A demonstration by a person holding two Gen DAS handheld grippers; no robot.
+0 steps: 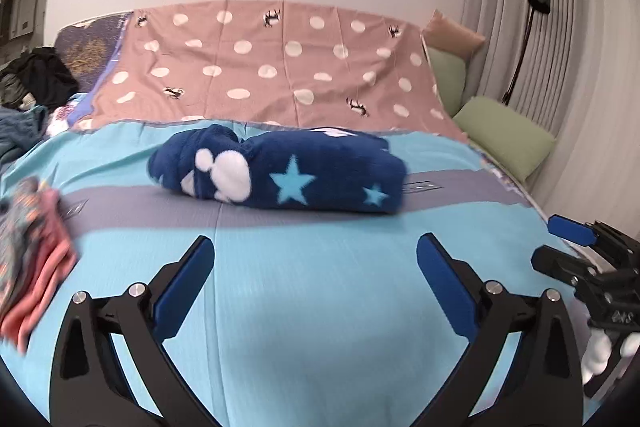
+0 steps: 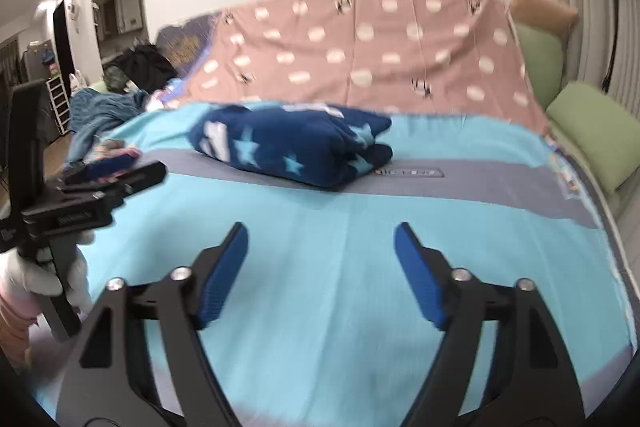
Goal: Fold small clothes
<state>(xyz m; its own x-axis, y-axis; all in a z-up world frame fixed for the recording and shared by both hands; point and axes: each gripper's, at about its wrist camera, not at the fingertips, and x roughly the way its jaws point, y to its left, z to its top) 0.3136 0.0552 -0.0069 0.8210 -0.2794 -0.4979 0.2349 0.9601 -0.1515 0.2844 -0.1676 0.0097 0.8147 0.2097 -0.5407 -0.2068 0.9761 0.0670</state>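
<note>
Blue-padded jaws of the left gripper (image 1: 314, 247) and right gripper (image 2: 320, 237) stand wide and empty over the turquoise sheet (image 1: 312, 307). Farther off lies the navy star fleece (image 1: 280, 173), seemingly folded. Fetching another garment from the pink pile (image 1: 30, 251) at near left looks next.

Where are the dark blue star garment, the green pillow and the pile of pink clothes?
dark blue star garment (image 1: 304, 171), left wrist view, on its front face near the big star.
green pillow (image 1: 506, 135), left wrist view, on its top side.
pile of pink clothes (image 1: 38, 267), left wrist view, on the folded edges.
</note>
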